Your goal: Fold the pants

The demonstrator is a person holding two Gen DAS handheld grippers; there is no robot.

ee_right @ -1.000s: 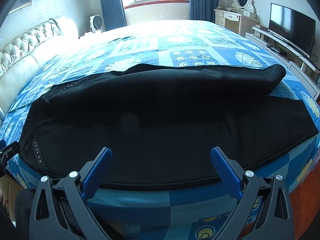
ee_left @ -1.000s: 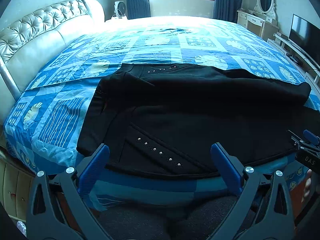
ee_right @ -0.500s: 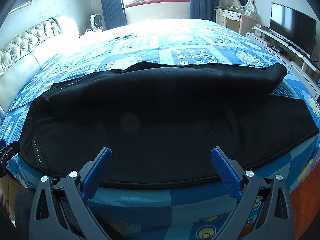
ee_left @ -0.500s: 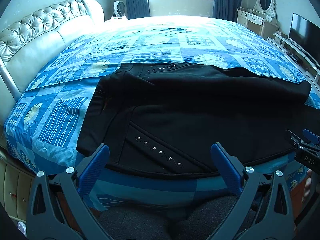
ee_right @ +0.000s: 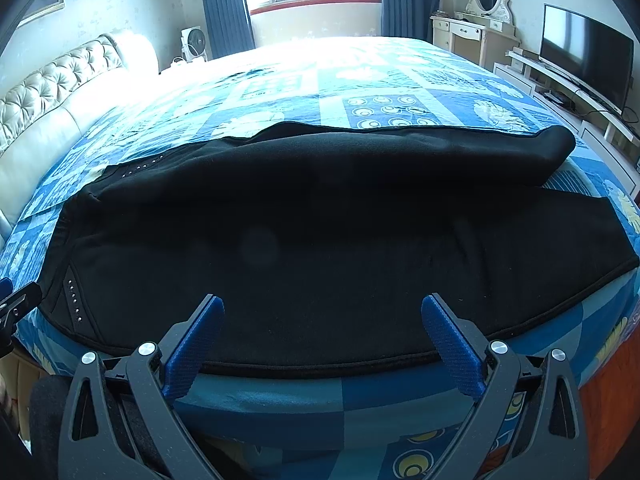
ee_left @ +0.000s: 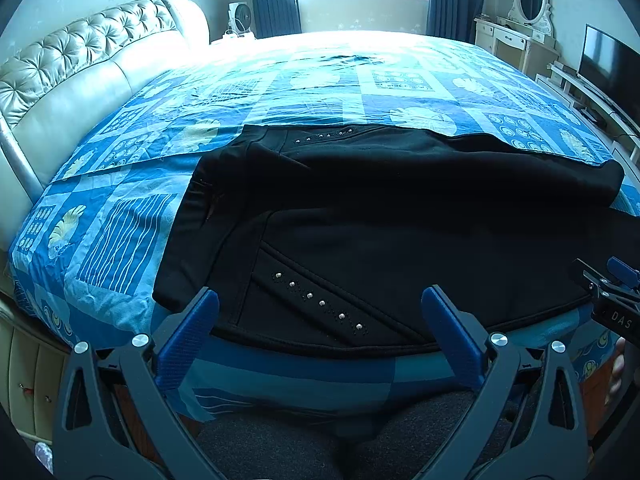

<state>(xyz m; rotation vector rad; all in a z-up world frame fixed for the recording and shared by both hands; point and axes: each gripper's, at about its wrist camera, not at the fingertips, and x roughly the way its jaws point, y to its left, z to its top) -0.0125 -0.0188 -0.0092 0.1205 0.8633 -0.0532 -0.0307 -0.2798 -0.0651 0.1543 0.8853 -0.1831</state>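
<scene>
Black pants flat (studded pkts).

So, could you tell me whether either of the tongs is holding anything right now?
Nothing is held. The left tongs and right tongs are both open, just short of the near edge of the black fleece pants lying flat on the blue patterned bedspread.

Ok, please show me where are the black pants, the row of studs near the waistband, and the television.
black pants [ee_right: 320, 240], right wrist view, middle of the near leg.
row of studs [ee_left: 320, 303], left wrist view, a middle stud on the near pocket band.
television [ee_right: 586, 54], right wrist view, centre of the dark screen.
</scene>
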